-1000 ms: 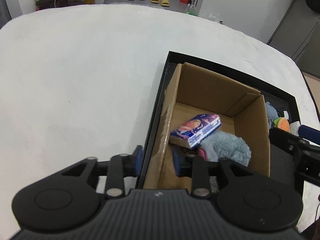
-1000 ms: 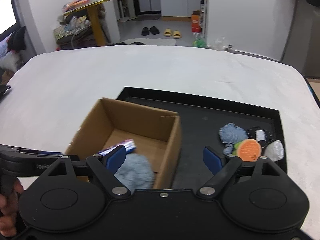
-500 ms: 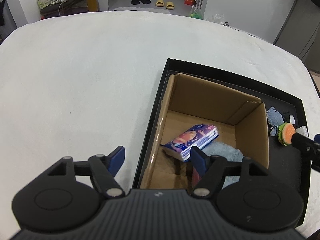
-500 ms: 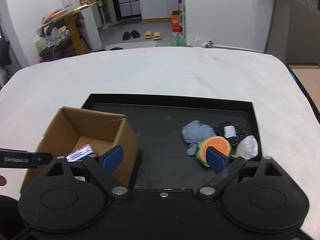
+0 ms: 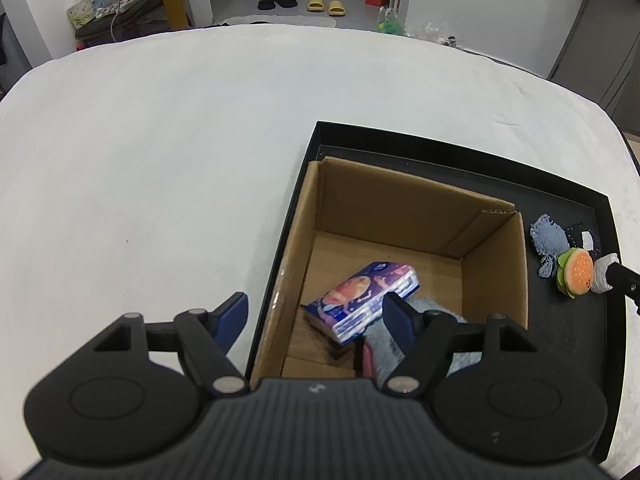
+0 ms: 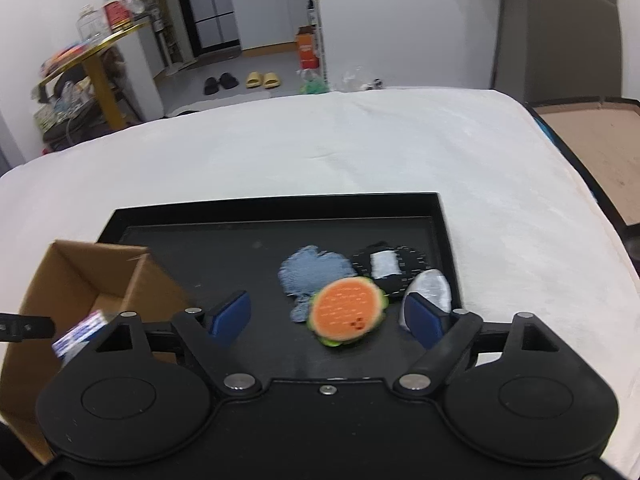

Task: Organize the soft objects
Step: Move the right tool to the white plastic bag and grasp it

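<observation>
An open cardboard box (image 5: 400,200) stands at the left end of a black tray (image 5: 480,156). Inside lie a blue tissue pack (image 5: 360,292) and a grey plush (image 5: 384,344). My left gripper (image 5: 315,312) is open over the box's near left wall, holding nothing. On the tray's right end lie a burger plush (image 6: 346,312), a blue-grey cloth (image 6: 312,274), a black pad with a white label (image 6: 386,266) and a silvery white piece (image 6: 430,290). My right gripper (image 6: 326,314) hovers at the burger plush, its jaws closing around it without touching.
The tray (image 6: 276,206) rests on a white-covered table (image 5: 160,160) that stretches wide to the left and behind. The tray floor between box (image 6: 80,280) and soft items is bare. A room with slippers and a yellow table lies beyond.
My left jaws opened and drew back from inside the box, leaving the grey plush there. My right gripper swung right from the box and sank towards the burger plush.
</observation>
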`<act>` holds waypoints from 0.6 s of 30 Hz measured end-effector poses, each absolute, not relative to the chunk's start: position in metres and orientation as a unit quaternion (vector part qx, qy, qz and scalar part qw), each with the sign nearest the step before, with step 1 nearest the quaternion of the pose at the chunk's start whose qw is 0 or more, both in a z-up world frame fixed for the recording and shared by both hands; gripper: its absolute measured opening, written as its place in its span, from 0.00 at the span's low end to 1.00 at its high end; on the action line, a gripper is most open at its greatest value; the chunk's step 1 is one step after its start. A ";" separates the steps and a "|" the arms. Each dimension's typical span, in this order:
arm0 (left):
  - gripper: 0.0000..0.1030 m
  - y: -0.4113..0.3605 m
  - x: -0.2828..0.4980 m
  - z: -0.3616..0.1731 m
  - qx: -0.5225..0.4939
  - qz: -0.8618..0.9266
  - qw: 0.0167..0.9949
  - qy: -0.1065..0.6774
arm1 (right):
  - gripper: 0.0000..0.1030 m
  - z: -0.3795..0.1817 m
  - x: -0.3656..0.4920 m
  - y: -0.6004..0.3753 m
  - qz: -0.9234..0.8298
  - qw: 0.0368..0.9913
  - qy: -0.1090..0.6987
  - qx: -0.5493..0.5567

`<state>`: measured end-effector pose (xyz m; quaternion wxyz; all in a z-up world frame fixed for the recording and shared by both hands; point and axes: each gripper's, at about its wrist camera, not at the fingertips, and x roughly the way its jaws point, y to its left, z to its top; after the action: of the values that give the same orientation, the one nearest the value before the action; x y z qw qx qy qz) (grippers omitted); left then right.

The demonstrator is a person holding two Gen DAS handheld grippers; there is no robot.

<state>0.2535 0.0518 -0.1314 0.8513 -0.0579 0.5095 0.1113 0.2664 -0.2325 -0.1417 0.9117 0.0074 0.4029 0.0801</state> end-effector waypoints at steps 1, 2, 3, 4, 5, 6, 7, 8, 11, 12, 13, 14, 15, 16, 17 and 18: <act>0.70 0.050 0.255 -0.132 -0.056 0.111 0.851 0.510 | 0.78 -0.143 0.267 -0.236 0.075 0.913 0.400 0.007; 0.71 0.049 0.256 -0.132 -0.053 0.111 0.851 0.510 | 0.77 -0.145 0.268 -0.240 0.068 0.915 0.397 0.007; 0.71 0.048 0.256 -0.132 -0.050 0.111 0.850 0.512 | 0.77 -0.148 0.269 -0.244 0.062 0.918 0.392 0.007; 0.71 0.047 0.258 -0.134 -0.046 0.112 0.850 0.513 | 0.76 -0.150 0.269 -0.248 0.056 0.920 0.387 0.009; 0.71 0.046 0.258 -0.135 -0.044 0.113 0.849 0.514 | 0.74 -0.154 0.270 -0.253 0.050 0.922 0.384 0.011; 0.71 0.045 0.259 -0.135 -0.042 0.115 0.849 0.515 | 0.72 -0.157 0.271 -0.257 0.045 0.923 0.383 0.012; 0.71 0.045 0.260 -0.136 -0.039 0.117 0.848 0.516 | 0.69 -0.160 0.271 -0.261 0.040 0.923 0.382 0.014; 0.71 0.044 0.261 -0.137 -0.037 0.118 0.847 0.518 | 0.68 -0.163 0.272 -0.264 0.036 0.923 0.382 0.016; 0.71 0.039 0.263 -0.138 -0.028 0.121 0.844 0.521 | 0.61 -0.171 0.277 -0.275 0.028 0.922 0.385 0.036; 0.71 0.038 0.263 -0.139 -0.027 0.121 0.843 0.523 | 0.58 -0.172 0.278 -0.278 0.028 0.923 0.383 0.041; 0.71 0.037 0.265 -0.140 -0.025 0.121 0.842 0.525 | 0.56 -0.174 0.279 -0.280 0.026 0.923 0.382 0.042; 0.71 0.035 0.266 -0.140 -0.022 0.121 0.842 0.525 | 0.55 -0.176 0.280 -0.282 0.025 0.923 0.382 0.044; 0.71 0.034 0.267 -0.140 -0.018 0.121 0.842 0.526 | 0.51 -0.178 0.282 -0.284 0.024 0.922 0.383 0.049; 0.71 0.032 0.267 -0.140 -0.014 0.122 0.841 0.526 | 0.47 -0.179 0.284 -0.286 0.024 0.922 0.383 0.055; 0.71 0.030 0.268 -0.141 -0.010 0.123 0.841 0.527 | 0.45 -0.181 0.286 -0.288 0.023 0.921 0.385 0.059; 0.71 0.029 0.269 -0.141 -0.005 0.125 0.840 0.528 | 0.41 -0.183 0.288 -0.290 0.021 0.920 0.386 0.061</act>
<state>0.2686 0.0286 -0.1414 0.8399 -0.0049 0.5281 0.1251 0.2875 -0.2897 -0.1830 0.9201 0.0606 0.3863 0.0211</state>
